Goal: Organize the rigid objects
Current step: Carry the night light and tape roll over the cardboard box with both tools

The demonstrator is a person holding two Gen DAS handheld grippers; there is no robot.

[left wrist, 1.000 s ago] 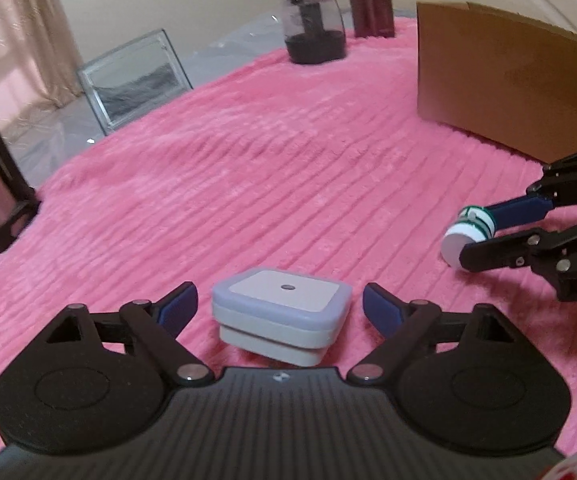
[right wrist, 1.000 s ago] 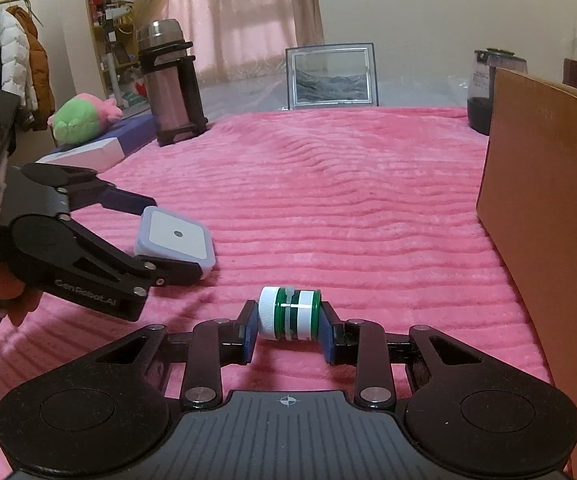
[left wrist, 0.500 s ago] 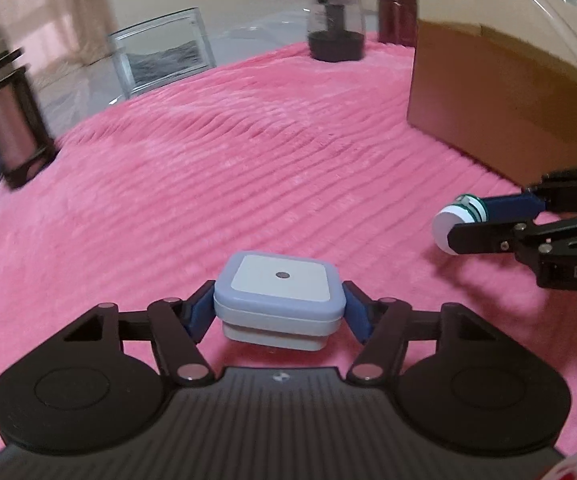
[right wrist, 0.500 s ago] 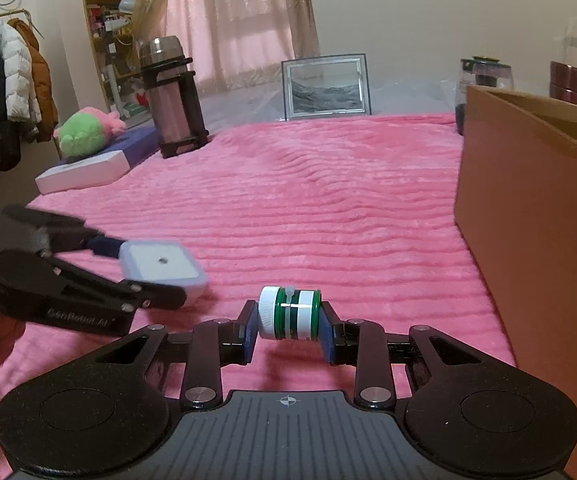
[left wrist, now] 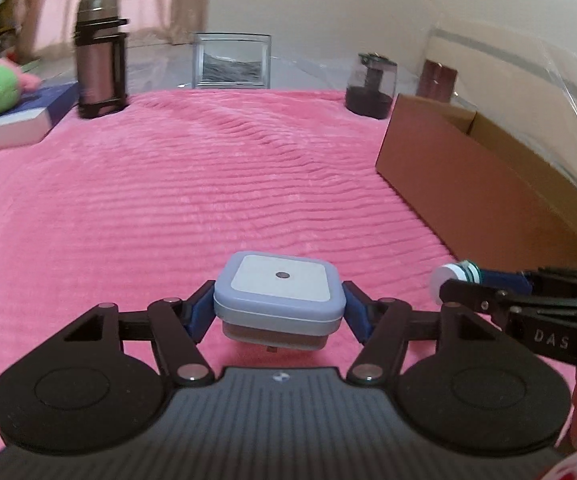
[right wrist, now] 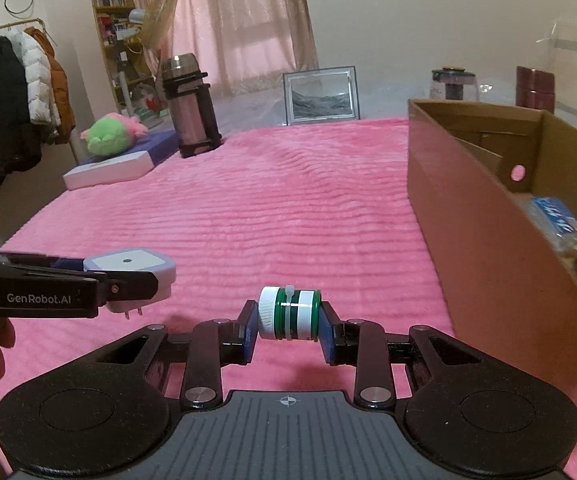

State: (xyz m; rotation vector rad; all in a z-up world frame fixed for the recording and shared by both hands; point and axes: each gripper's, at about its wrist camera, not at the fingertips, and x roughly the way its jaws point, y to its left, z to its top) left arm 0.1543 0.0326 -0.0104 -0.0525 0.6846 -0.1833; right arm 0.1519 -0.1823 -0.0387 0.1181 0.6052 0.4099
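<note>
My left gripper (left wrist: 279, 312) is shut on a square pale-blue plug-in night light (left wrist: 279, 288) and holds it clear above the pink ribbed blanket (left wrist: 208, 200). In the right wrist view the night light (right wrist: 132, 266) hangs at the left with its plug prongs pointing down. My right gripper (right wrist: 288, 326) is shut on a small green-and-white cylinder (right wrist: 290, 312), lifted off the blanket. That cylinder (left wrist: 454, 276) also shows at the right edge of the left wrist view. An open cardboard box (right wrist: 488, 208) stands on the right.
Along the blanket's far edge stand a tall flask (right wrist: 190, 108), a framed picture (right wrist: 320, 94), a dark-bottomed jar (left wrist: 370, 86) and a maroon box (right wrist: 534, 86). A green plush (right wrist: 108, 136) lies on a foam block at left. The box holds a blue packet (right wrist: 556, 216).
My left gripper closed on the night light, lifted it off the blanket and rolled level. My right gripper rose with the cylinder and moved closer to the box, whose inside now shows.
</note>
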